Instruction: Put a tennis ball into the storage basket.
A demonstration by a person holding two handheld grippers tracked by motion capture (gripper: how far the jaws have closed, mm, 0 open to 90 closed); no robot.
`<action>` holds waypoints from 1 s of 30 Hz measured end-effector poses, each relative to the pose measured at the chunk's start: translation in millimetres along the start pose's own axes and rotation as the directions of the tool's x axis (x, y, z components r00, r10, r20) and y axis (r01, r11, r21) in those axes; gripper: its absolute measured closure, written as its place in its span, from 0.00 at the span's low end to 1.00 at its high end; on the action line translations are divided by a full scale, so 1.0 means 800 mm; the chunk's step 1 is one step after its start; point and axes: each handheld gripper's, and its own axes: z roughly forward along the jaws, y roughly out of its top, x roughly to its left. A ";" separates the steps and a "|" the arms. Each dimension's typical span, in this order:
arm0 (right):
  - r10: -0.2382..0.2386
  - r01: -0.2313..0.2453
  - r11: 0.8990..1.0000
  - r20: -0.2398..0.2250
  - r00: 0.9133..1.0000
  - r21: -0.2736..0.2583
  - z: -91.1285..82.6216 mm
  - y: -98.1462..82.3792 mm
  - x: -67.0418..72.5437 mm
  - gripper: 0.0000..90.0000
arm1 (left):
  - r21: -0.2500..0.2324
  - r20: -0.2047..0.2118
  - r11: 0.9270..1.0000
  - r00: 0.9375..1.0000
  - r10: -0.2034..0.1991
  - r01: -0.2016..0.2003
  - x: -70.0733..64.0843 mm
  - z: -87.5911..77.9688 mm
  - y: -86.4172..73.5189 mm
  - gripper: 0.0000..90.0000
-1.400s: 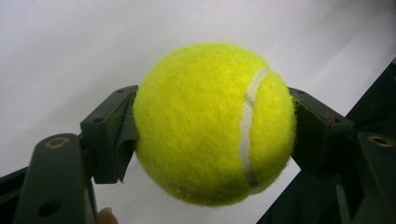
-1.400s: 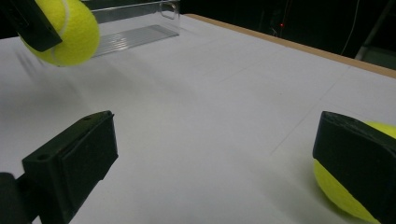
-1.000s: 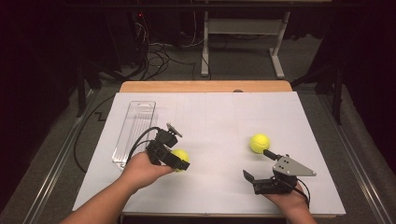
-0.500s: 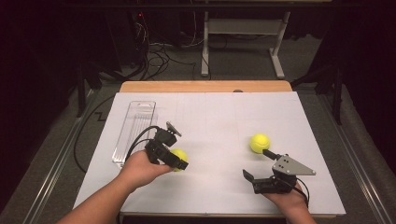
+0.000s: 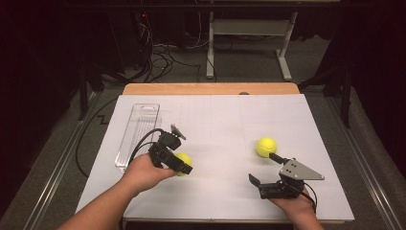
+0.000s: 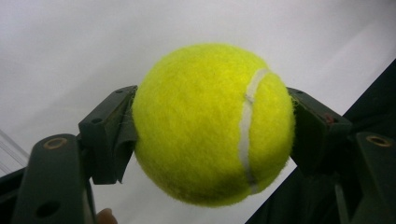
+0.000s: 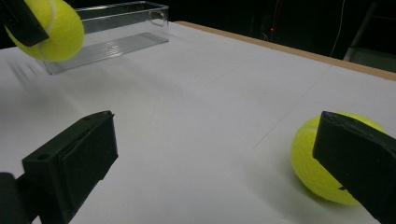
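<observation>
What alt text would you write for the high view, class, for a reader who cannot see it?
A person's left gripper clamps a yellow tennis ball over a white table, beside a clear plastic tray. The right gripper rests open near the table's front edge, with a second tennis ball lying just past it.

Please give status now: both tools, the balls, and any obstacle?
Left tool shut on held ball. Right tool open, second ball beside its far jaw, on the table. Clear tray left of the left tool, nothing blocking.
</observation>
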 end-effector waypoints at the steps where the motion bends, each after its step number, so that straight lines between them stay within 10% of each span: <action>1: -0.003 0.003 1.000 -0.001 1.000 0.000 0.000 0.000 0.000 0.00 | -0.001 -0.003 1.000 1.000 -0.001 0.001 0.000 -0.002 0.001 0.29; 30: 0.007 -0.008 1.000 -0.018 1.000 -0.020 -0.003 0.004 0.004 0.00 | 0.015 -0.107 0.996 0.991 -0.084 0.086 0.058 -0.080 -0.004 0.29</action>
